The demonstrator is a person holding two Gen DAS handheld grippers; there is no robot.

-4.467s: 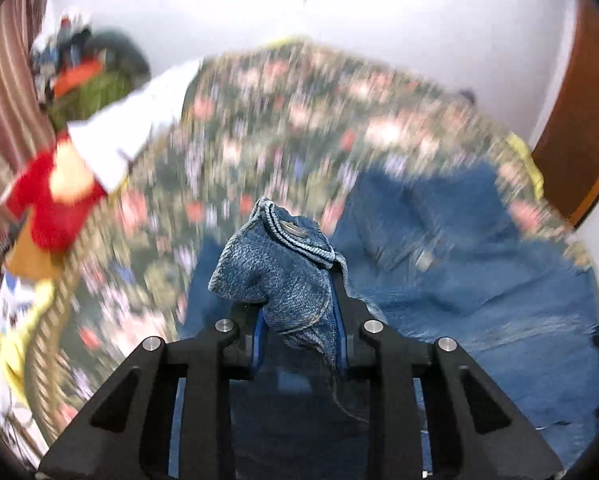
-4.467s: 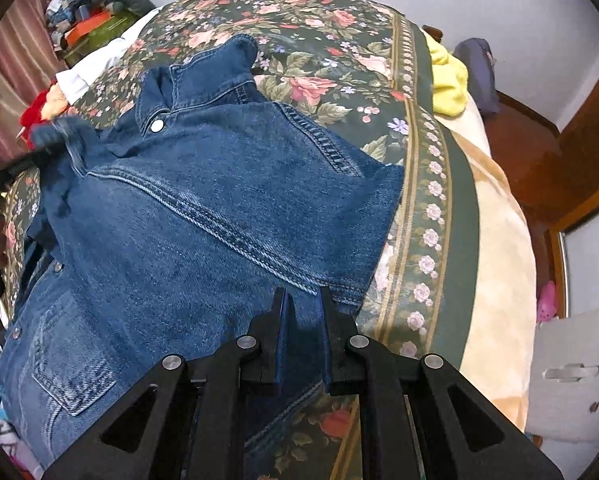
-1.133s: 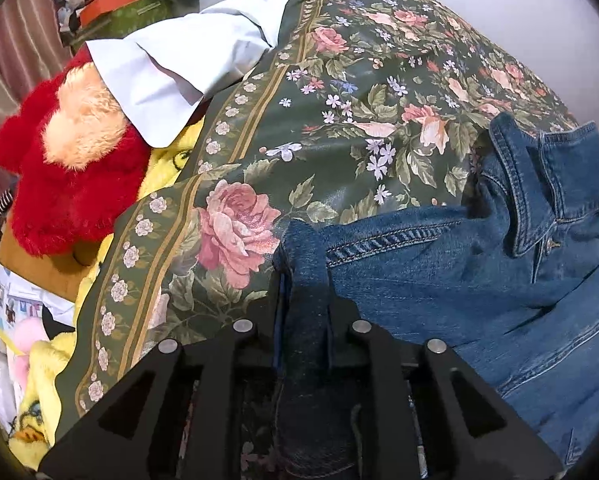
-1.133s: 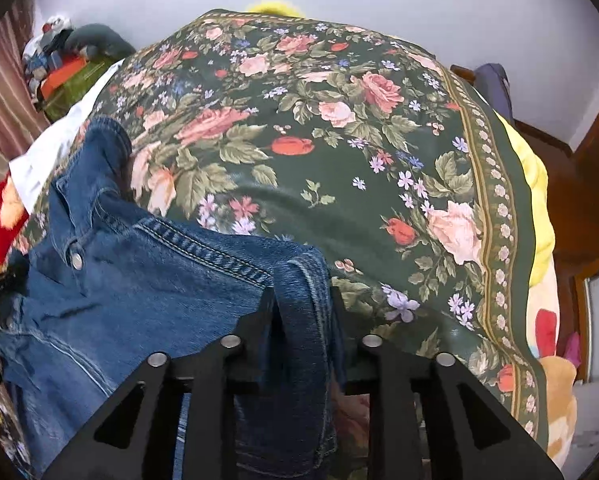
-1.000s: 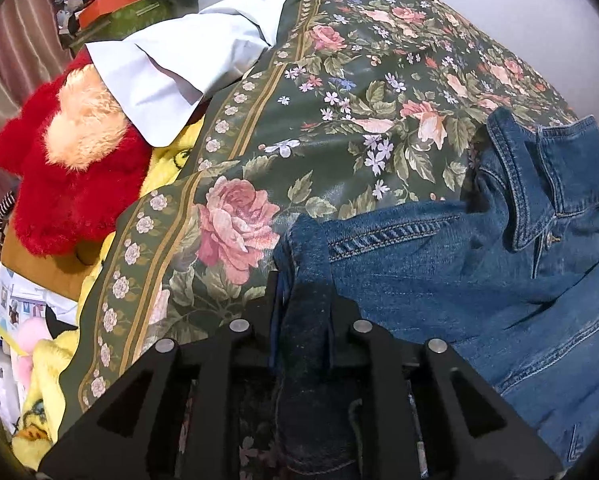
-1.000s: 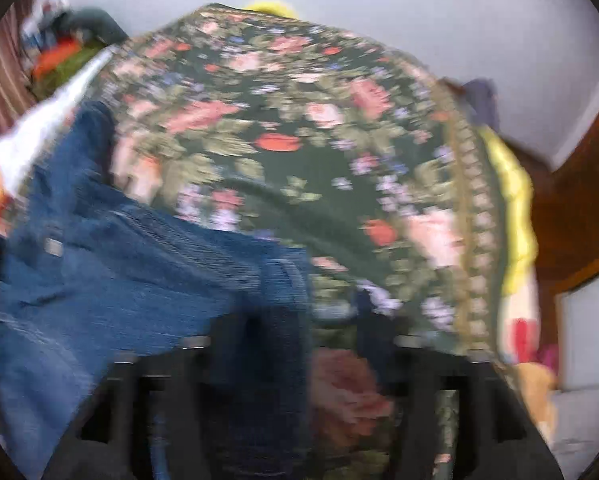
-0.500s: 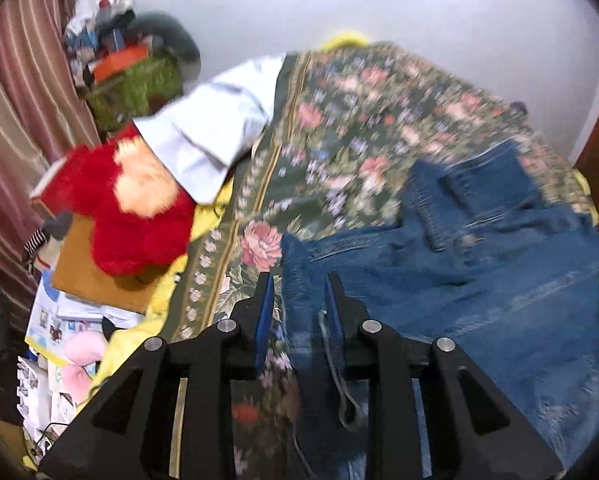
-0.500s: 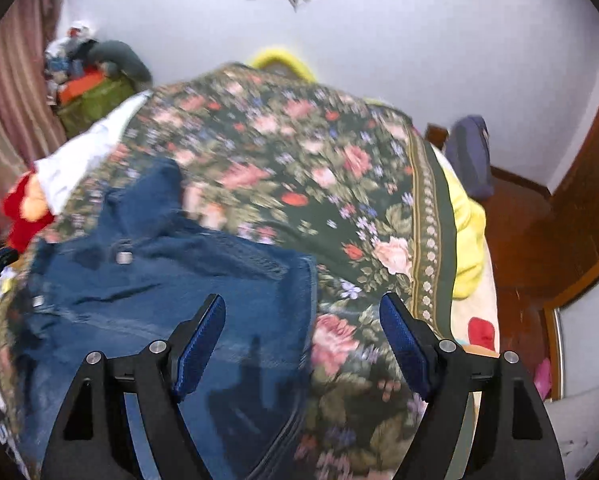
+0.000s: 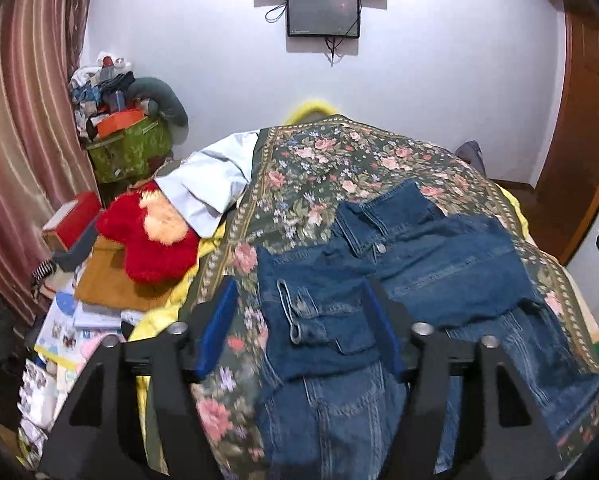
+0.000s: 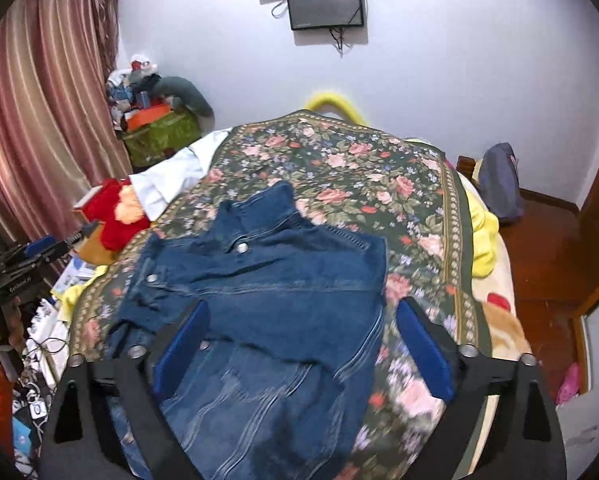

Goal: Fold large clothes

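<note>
A blue denim jacket [image 9: 419, 264] lies on the floral bedspread [image 9: 339, 168], collar toward the far wall, with both sleeves folded in over the body. It also shows in the right wrist view [image 10: 283, 288]. My left gripper [image 9: 303, 332] is open and empty, raised above the jacket's left side. My right gripper [image 10: 303, 344] is open and empty, raised above the jacket's lower part. The left gripper also shows at the left edge of the right wrist view [image 10: 23, 264].
A red plush toy [image 9: 155, 240] and a white cloth [image 9: 207, 184] lie at the bed's left edge. Boxes, papers and a green bag [image 9: 127, 152] crowd the floor at the left. A curtain [image 9: 23, 120] hangs left. A wooden door [image 9: 579, 120] and a grey bag [image 10: 499, 180] are right.
Both grippers let go of the jacket sleeves, opened wide, and pulled up and back from the bed. The sleeves now lie folded over the jacket.
</note>
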